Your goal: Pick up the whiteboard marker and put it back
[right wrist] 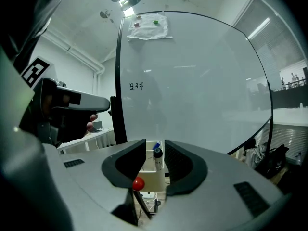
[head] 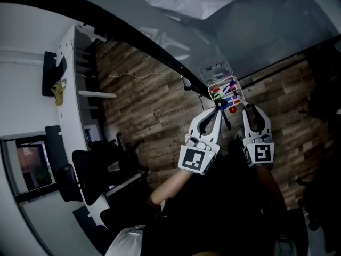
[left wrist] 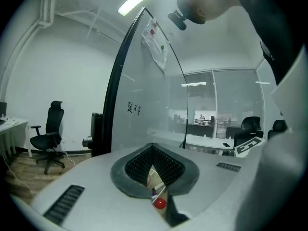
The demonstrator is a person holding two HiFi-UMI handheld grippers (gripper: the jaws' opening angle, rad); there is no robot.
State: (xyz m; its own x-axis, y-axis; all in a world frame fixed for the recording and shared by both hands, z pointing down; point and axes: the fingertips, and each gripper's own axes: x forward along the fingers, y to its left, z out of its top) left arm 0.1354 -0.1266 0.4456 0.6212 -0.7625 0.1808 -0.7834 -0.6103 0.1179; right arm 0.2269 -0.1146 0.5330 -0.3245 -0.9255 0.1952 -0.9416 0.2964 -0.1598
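Neither tool carries a marker. Left tool point(head: 217, 110) has its jaws pressed together at the tips, nothing pinched that its own view shows; right tool point(head: 246, 106) has its jaws spread and empty. Marker holder point(head: 212, 72) hangs at the lower edge of the whiteboard point(head: 256, 31), just ahead of both tool tips and between them, with several coloured markers point(head: 226, 89) lying in it. In the right gripper view a whiteboard marker point(right wrist: 157, 159) with a dark cap stands in the holder point(right wrist: 153, 174), straight ahead between the spread jaws of the right tool point(right wrist: 155, 146) but beyond them, not touched. A red ball point(right wrist: 138, 183) sits just ahead of the left-hand jaw. The left gripper view shows only a sliver of holder and ball past the closed tips. Judgement: the marker is in its place, so either the pick is still to come or the return is finished; the frames do not settle which. Pose: both tools raised side by side, tips converging on the holder, marker cubes facing the head camera, forearms extended forward.
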